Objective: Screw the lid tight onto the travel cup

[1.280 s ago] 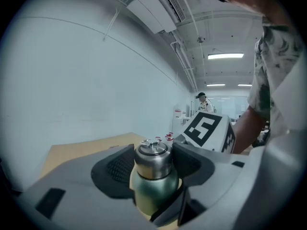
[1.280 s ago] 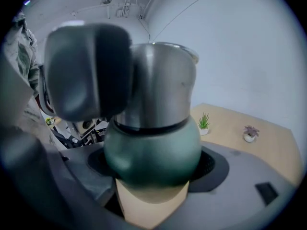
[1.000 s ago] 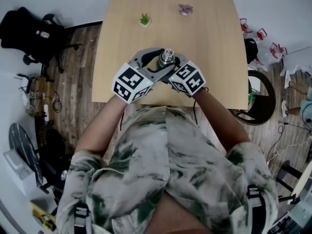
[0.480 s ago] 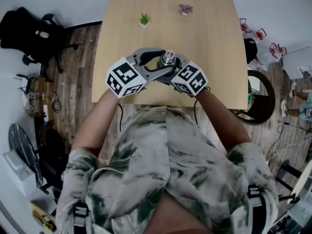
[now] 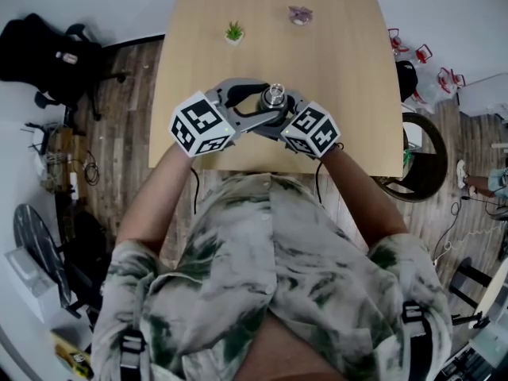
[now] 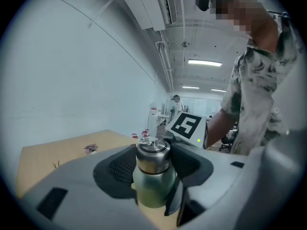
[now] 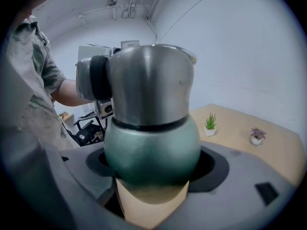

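The travel cup stands near the front of the wooden table (image 5: 349, 70); from the head view only its steel lid (image 5: 274, 94) shows, between the two grippers. My left gripper (image 5: 267, 99) reaches in from the left, and its pads sit against both sides of the lid (image 6: 152, 152), above the green body (image 6: 153, 190). My right gripper (image 5: 279, 109) comes from the right, lower down. The round green body (image 7: 151, 147) fills the gap between its jaws, which are shut on it. Each gripper (image 6: 156, 163) (image 7: 151, 178) holds its own part of the upright cup.
A small green potted plant (image 5: 233, 32) and a purplish one (image 5: 300, 14) stand at the table's far side. A black office chair (image 5: 48, 50) is on the floor to the left, a round stool (image 5: 425, 161) to the right. The person's torso is close to the front edge.
The left gripper's marker cube has swung left and slightly away around the cup, with the jaws still on the lid. The right gripper and the cup have stayed put.
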Demonstrator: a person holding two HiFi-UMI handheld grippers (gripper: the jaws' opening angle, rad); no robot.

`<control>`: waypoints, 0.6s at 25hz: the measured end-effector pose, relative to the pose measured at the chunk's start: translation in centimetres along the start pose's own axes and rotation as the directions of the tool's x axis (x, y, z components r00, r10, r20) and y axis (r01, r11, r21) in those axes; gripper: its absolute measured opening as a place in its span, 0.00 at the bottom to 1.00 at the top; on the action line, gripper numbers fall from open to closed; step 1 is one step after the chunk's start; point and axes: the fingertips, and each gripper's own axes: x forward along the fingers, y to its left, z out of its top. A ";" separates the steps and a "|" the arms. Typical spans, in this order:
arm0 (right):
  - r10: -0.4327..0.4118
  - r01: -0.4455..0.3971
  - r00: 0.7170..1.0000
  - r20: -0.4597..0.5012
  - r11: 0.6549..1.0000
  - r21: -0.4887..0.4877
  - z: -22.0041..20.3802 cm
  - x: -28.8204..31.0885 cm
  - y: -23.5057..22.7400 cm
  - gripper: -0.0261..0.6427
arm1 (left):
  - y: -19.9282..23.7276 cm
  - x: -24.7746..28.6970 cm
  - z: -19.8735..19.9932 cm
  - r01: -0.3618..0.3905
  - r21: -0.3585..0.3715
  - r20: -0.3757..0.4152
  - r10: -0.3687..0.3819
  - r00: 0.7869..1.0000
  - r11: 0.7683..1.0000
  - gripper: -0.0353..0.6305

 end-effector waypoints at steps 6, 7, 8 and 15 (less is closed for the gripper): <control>0.000 0.000 1.000 0.018 1.000 0.002 0.3 0.0 0.4 0.65 | -0.3 -0.4 0.2 0.005 -0.004 0.015 -0.004 1.000 1.000 0.41; -0.001 0.001 1.000 0.022 1.000 0.004 0.3 -0.1 0.4 0.65 | -0.3 -0.4 0.2 0.003 -0.003 0.018 -0.003 1.000 1.000 0.41; -0.002 0.002 1.000 0.025 1.000 0.007 0.3 -0.1 0.4 0.65 | -0.4 -0.4 0.3 0.000 -0.002 0.022 0.000 1.000 1.000 0.41; -0.030 0.029 0.999 0.027 0.998 0.050 -0.4 -0.4 0.0 0.65 | 0.6 -2.4 1.2 -0.049 -0.016 0.071 0.050 0.996 0.999 0.41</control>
